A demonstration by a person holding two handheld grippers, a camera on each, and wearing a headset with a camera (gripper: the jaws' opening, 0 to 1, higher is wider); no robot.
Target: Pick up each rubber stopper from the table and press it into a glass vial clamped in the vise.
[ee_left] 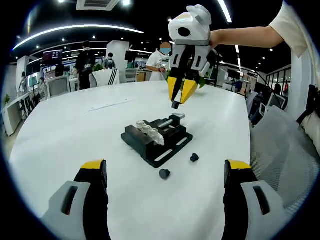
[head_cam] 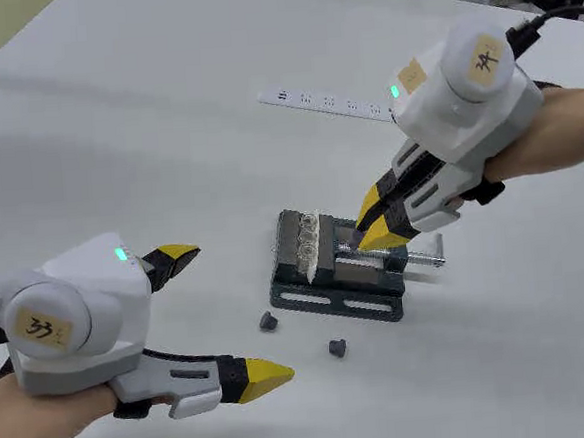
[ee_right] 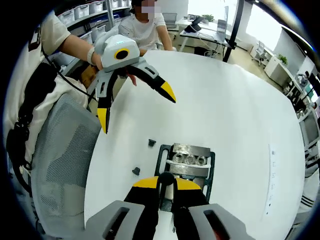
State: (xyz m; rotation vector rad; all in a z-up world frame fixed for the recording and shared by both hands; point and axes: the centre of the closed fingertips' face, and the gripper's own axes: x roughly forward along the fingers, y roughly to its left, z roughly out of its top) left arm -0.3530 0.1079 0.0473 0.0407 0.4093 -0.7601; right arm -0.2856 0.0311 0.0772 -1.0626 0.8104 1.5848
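vials (head_cam: 309, 240) sit in the vise (head_cam: 340, 302) on the table (head_cam: 116, 141), two stoppers (head_cam: 268, 322) (head_cam: 337, 348) just before it, a power strip (head_cam: 326, 104) behind it.

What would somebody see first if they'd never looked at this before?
Probably the black vise in the middle of the white table, squeezing a row of glass vials. Right above it the right tool pinches a dark rubber stopper, and the left tool hangs wide open near two loose stoppers.
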